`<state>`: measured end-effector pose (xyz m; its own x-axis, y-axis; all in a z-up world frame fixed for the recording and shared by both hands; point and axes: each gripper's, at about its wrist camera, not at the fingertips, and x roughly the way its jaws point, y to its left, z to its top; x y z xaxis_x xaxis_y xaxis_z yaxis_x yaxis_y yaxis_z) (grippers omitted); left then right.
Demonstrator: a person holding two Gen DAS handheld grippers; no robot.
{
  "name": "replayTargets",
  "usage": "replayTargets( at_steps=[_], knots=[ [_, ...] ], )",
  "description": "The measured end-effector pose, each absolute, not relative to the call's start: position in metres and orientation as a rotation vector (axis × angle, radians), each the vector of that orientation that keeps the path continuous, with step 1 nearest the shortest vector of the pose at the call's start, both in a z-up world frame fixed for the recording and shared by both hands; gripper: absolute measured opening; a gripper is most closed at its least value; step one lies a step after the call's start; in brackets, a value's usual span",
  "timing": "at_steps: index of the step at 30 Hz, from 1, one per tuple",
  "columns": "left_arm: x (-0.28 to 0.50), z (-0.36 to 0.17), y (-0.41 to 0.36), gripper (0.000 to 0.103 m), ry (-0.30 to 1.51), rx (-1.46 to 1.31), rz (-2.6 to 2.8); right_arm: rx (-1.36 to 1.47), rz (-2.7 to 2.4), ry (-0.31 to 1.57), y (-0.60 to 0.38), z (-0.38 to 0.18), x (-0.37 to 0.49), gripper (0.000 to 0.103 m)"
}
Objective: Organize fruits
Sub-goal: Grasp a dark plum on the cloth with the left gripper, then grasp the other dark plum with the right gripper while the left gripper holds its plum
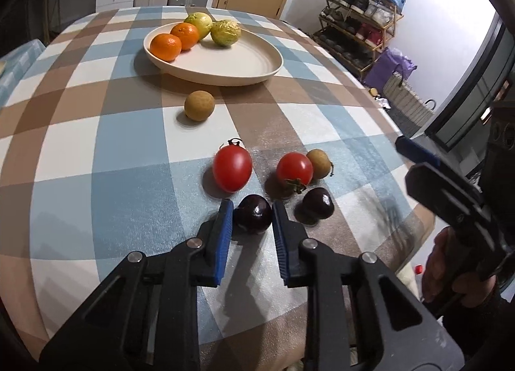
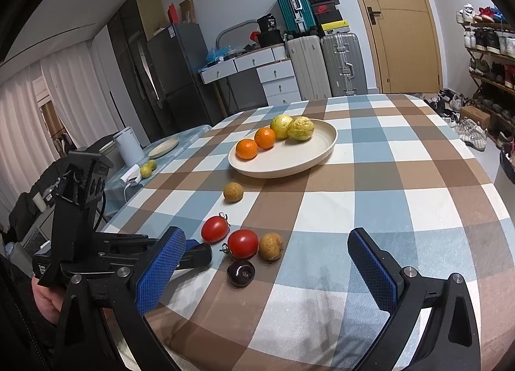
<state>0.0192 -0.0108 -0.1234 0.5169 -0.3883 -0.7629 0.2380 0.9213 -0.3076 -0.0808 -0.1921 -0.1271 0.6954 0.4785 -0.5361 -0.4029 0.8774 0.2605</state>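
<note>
A cream plate (image 1: pixel 244 65) (image 2: pixel 309 158) at the far side holds two oranges (image 1: pixel 175 41) and two yellow-green fruits (image 1: pixel 225 33). Loose on the checked tablecloth lie two red tomatoes (image 1: pixel 232 168) (image 1: pixel 294 168), two tan longans (image 1: pixel 199 105) (image 1: pixel 318 163) and two dark cherries (image 1: pixel 252 214) (image 1: pixel 317 203). My left gripper (image 1: pixel 252 214) straddles the nearer cherry, its blue pads close beside or touching it, low on the cloth. My right gripper (image 2: pixel 267 261) is wide open and empty, above the near table edge, just short of the other cherry (image 2: pixel 240 272).
A shoe rack (image 1: pixel 360 16) and a basket (image 1: pixel 408 100) stand right of the table. Suitcases (image 2: pixel 325 65), drawers (image 2: pixel 276 81) and a fridge (image 2: pixel 177 74) line the far wall. A side table at the left holds a small plate (image 2: pixel 162 147) and a white kettle (image 2: pixel 128 145).
</note>
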Motion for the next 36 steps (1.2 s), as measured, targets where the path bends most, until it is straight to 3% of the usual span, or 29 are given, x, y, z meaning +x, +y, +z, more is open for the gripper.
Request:
replayTargets(
  at_steps=[22,30,33,36],
  knots=[
    [0.000,-0.088,0.036,0.022,0.843,-0.269,-0.394,0.091,0.557,0.780,-0.163,-0.150,-0.083,0.102],
    [0.001,-0.095,0.056,0.022,0.842,-0.320,-0.350,0.058,0.574,0.825,-0.146,-0.163,-0.075,0.081],
    [0.002,-0.097,0.059,0.022,0.842,-0.323,-0.339,0.039,0.566,0.830,-0.142,-0.164,-0.074,0.078],
    [0.004,-0.103,0.062,0.022,0.854,-0.340,-0.331,0.019,0.545,0.822,-0.139,-0.166,-0.073,0.067]
  ],
)
